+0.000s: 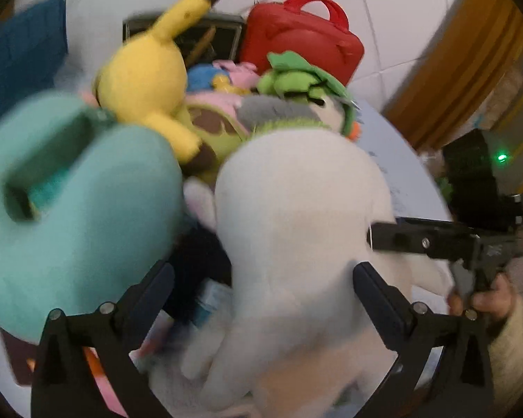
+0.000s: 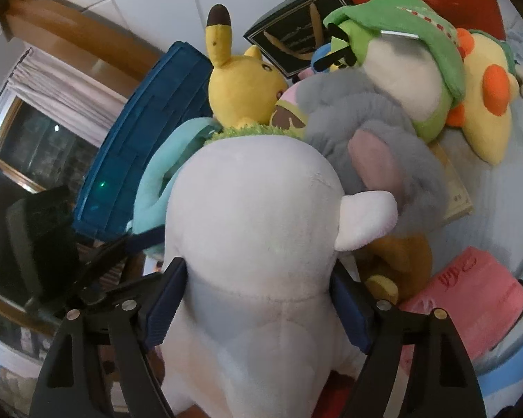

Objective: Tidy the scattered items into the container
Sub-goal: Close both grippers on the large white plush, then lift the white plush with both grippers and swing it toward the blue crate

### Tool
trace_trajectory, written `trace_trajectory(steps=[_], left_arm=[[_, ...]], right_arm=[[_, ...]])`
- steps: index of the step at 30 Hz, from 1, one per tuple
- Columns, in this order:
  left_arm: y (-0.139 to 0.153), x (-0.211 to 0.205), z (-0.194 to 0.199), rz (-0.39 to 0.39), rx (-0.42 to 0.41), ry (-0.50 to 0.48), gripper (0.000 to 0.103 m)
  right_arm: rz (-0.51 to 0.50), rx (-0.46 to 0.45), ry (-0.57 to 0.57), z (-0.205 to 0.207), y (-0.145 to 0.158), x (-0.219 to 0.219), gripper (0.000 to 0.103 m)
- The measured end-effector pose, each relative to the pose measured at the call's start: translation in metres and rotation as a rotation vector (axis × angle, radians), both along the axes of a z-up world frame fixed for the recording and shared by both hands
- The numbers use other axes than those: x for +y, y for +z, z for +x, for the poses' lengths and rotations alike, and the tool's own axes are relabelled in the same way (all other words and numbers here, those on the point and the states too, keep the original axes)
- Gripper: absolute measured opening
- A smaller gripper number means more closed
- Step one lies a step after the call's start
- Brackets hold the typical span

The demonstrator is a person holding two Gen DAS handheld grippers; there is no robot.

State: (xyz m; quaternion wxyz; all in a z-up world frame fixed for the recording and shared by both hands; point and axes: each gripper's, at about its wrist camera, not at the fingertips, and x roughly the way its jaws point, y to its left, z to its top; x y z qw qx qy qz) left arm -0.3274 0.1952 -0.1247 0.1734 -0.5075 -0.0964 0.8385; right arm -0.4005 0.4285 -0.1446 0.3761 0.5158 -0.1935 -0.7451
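A large white plush toy (image 2: 254,216) lies on top of a heap of soft toys. My right gripper (image 2: 258,282) is shut on it, both blue pads pressed into its sides. In the left wrist view the same white plush toy (image 1: 296,226) sits between the wide fingers of my left gripper (image 1: 261,275), which is open; the right finger is at the plush and a dark gap shows beside the left finger. A teal plush (image 1: 76,209) lies at the left, with a yellow plush (image 1: 146,80) behind it. The blue crate (image 2: 146,132) stands at the far left of the heap.
A grey plush (image 2: 366,129), a green-hatted plush (image 2: 418,55), a yellow star plush (image 2: 484,111) and a pink item (image 2: 470,299) crowd the pale table (image 1: 394,160). A red bag (image 1: 296,41) and a black box (image 1: 205,35) stand behind. A person's hand (image 1: 488,299) holds the right gripper.
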Motion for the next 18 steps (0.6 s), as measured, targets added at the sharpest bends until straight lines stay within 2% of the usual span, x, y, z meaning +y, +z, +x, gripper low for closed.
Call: trace_trajectory(steps=[2,7,10,13,14,16,18], left_arm=[[-0.003,-0.001,0.009,0.030,-0.017,-0.012,0.103],[-0.009,-0.003,0.034,0.014,-0.021,-0.020,0.103],[-0.029,-0.001,0.039,0.080,-0.066,-0.017,0.103],[-0.036,0.004,0.040,0.124,-0.045,-0.004,0.103],[-0.036,0.006,0.040,0.133,-0.044,-0.003,0.097],[-0.032,0.013,0.039,0.142,-0.035,-0.008,0.086],[-0.020,0.021,0.042,0.089,0.010,-0.014,0.082]], right_arm=[[-0.005,-0.001,0.000,0.004,0.000,0.007,0.080],[-0.019,-0.010,-0.007,0.008,-0.003,0.016,0.080],[-0.009,-0.010,0.015,0.009,-0.002,0.012,0.080],[0.027,-0.002,0.040,0.011,-0.002,0.005,0.088],[0.037,-0.008,0.041,0.011,-0.005,0.004,0.092],[0.040,0.003,0.035,0.011,-0.008,-0.001,0.092],[0.047,0.050,0.002,0.016,0.000,-0.001,0.087]])
